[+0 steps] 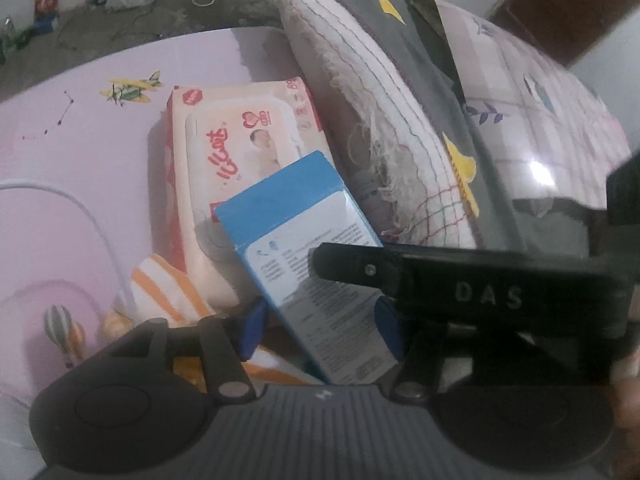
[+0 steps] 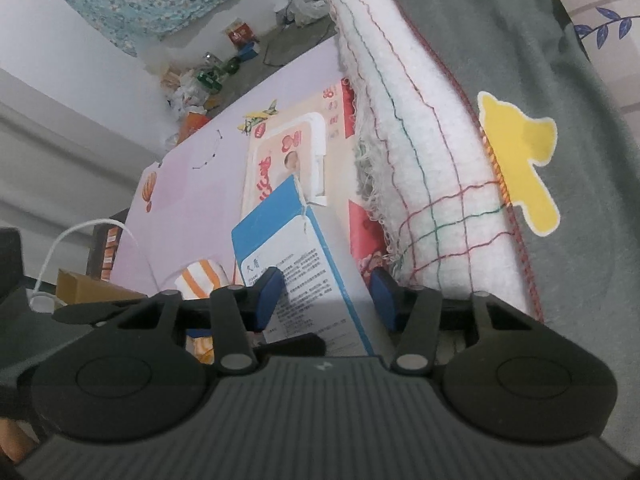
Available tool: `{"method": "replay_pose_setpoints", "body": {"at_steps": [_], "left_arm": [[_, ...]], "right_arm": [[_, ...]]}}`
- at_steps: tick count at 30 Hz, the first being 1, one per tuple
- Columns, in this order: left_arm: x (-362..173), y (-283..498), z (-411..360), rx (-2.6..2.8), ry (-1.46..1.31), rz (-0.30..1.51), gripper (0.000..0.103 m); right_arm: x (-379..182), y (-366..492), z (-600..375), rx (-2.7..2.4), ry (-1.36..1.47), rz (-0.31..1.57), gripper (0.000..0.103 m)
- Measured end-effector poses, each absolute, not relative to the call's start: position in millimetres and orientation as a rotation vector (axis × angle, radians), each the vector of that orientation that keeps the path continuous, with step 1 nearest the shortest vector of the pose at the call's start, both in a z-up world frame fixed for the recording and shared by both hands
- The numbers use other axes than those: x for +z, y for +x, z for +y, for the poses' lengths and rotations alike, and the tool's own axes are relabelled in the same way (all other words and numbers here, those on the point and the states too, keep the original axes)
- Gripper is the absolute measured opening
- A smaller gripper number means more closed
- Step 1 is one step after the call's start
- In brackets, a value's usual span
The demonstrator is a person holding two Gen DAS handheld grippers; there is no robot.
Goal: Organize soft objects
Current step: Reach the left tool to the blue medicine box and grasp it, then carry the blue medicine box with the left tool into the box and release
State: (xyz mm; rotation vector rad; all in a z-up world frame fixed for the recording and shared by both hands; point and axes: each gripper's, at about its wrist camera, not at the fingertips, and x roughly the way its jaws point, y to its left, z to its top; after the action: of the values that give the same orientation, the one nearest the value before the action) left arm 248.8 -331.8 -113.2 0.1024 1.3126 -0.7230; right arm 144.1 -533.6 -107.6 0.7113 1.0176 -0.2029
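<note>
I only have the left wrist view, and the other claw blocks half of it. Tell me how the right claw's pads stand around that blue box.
Observer: The right claw straddles the blue box. One pad stands clear of it, near the white towel.
Operator: Now trace the white cable past my frame's edge.
Observer: The white cable arcs down to a white plug-like piece beyond the pink mat.
Operator: Report what lies next to that.
Observer: A brown cardboard box, just off the mat's edge.
</note>
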Motion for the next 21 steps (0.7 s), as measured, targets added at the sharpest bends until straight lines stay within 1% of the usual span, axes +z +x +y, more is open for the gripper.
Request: {"method": "replay_pose_setpoints", "body": {"at_steps": [3,6,16,21], "left_arm": [[-111,247,-331,-0.727,0.064,1.313,0.063],[-102,243,-329,-0.743,0.042,1.294,0.063],[-46,223,-310,-0.814,0.039,1.157,0.063],[-18,214,-273,-0.825,0.032,1.113,0.063]], "right_arm": [[-105,135,-538,-0.209,0.734,0.993,0.04],[-99,126,-539,-0.218,0.761,0.96,0.038],[-46,93,-520,-0.241,0.778,0.832,0.037],[-17,86,-487,-0.23,0.782,0.787,0.037]]}}
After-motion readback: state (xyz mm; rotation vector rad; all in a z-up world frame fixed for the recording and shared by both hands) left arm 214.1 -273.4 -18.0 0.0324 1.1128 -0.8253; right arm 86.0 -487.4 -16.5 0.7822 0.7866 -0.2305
